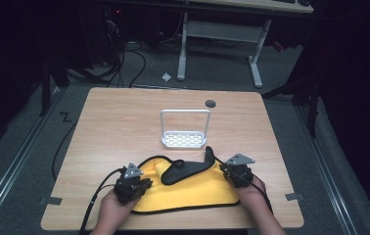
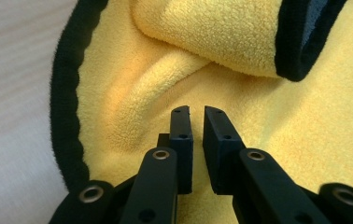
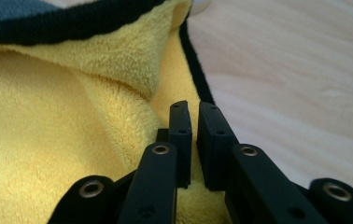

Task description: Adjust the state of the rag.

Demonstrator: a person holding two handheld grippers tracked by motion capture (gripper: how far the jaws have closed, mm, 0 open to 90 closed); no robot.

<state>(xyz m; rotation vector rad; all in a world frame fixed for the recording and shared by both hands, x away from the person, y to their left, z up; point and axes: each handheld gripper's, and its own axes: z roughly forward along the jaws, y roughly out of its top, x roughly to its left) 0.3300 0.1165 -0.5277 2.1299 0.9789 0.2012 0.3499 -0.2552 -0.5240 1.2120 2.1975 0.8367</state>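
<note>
- A yellow cloth (image 1: 193, 193) lies on a pale wood-grain counter (image 1: 119, 122), near the edge closest to the person and roughly midway between the two near corners.
- The cloth is plush microfibre with a black stitched border; its grey underside (image 1: 185, 171) shows where the far part has been folded over toward the middle.
- The left tongs (image 2: 196, 122), seen from above at the cloth's left edge, hover over the yellow pile with a narrow gap between the jaws and nothing held between them.
- The right tongs (image 3: 193, 116) sit at the cloth's right edge, just inside the black border, with the jaws drawn almost together; whether any fabric is pinched between them I cannot tell.
- Both tongs are matte black with brass-coloured rivets.
- A small white wire rack (image 1: 184, 129) with a perforated base stands upright beyond the cloth, near the middle of the counter.
- Judged step: the cloth is part-folded, and the tongs appear to be settling on the side edges for the next fold.
- The next move likely calls for pinching each side's border firmly, then lifting both evenly so the soft fabric does not slip or bunch.
</note>
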